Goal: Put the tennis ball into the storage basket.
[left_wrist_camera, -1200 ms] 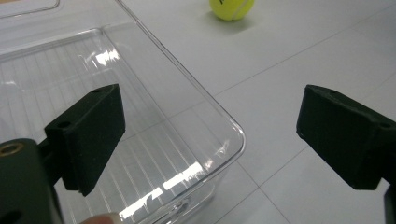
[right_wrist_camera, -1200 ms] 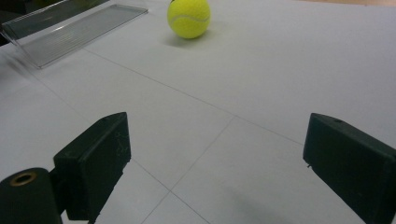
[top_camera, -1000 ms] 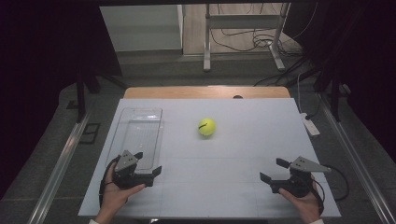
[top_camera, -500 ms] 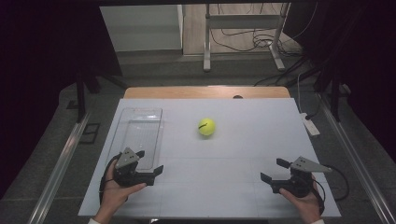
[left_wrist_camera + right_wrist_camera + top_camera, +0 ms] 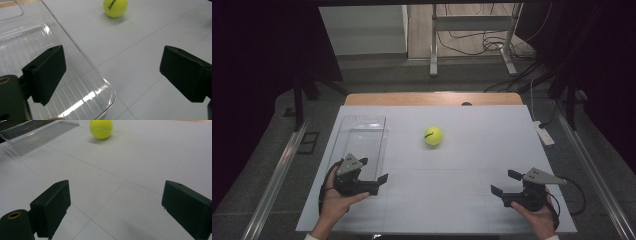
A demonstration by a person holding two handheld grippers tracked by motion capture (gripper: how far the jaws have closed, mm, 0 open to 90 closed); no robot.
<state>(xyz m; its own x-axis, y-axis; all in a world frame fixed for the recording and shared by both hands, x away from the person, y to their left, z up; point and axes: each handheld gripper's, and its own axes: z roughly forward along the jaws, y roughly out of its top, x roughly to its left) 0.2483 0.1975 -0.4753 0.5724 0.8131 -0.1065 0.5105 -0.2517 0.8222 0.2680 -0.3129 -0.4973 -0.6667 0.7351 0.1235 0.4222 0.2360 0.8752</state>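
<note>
Holding both tongs spread wide and empty near the counter's (image 5: 472,200) front edge, left tongs (image 5: 373,170) over the clear tray's (image 5: 362,137) near corner, right tongs (image 5: 505,182) well apart, likely readying for the ball (image 5: 433,136) sitting mid-counter beside the tray.

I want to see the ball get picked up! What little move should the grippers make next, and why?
Probably the right gripper should glide forward toward the yellow-green tennis ball. Both grippers are open and hold nothing, the ball lies alone on the white table, and the left gripper sits by the near end of the clear plastic tray, where the ball might go.
</note>
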